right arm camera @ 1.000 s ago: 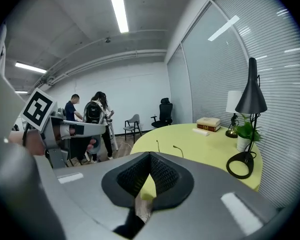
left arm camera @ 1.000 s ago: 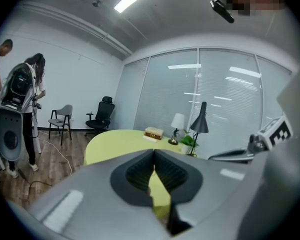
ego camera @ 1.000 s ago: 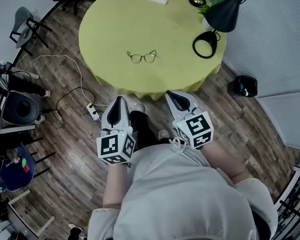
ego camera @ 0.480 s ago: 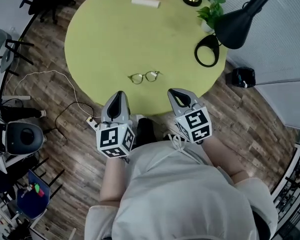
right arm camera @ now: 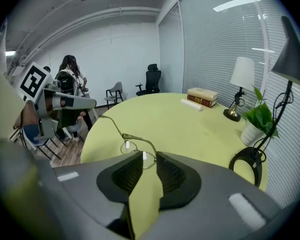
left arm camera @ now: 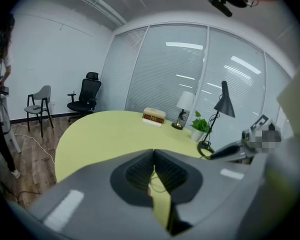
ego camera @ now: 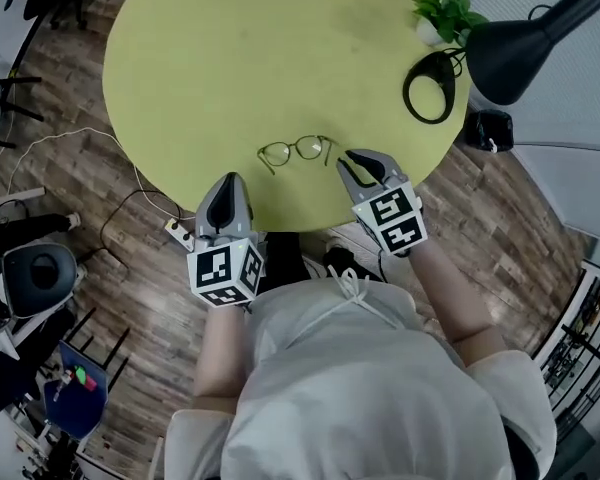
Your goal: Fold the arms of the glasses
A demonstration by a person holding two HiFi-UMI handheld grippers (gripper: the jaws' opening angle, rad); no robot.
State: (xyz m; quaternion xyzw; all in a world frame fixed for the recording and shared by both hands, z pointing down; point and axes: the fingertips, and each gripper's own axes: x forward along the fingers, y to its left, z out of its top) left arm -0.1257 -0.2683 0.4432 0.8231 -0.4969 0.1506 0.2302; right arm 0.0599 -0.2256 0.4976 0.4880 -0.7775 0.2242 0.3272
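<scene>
The glasses [ego camera: 298,150] lie arms-open on the surface [ego camera: 280,58], long axis running left to right. The right hand-held gripper [ego camera: 352,160], jaws just opening and empty, is just beside their right end; the closed left hand-held gripper [ego camera: 227,180] is farther.

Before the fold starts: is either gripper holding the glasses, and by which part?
Nothing is held. The glasses lie free on the table. The right gripper has just been opening its jaws, nothing between them; the left gripper is shut, empty.
</scene>
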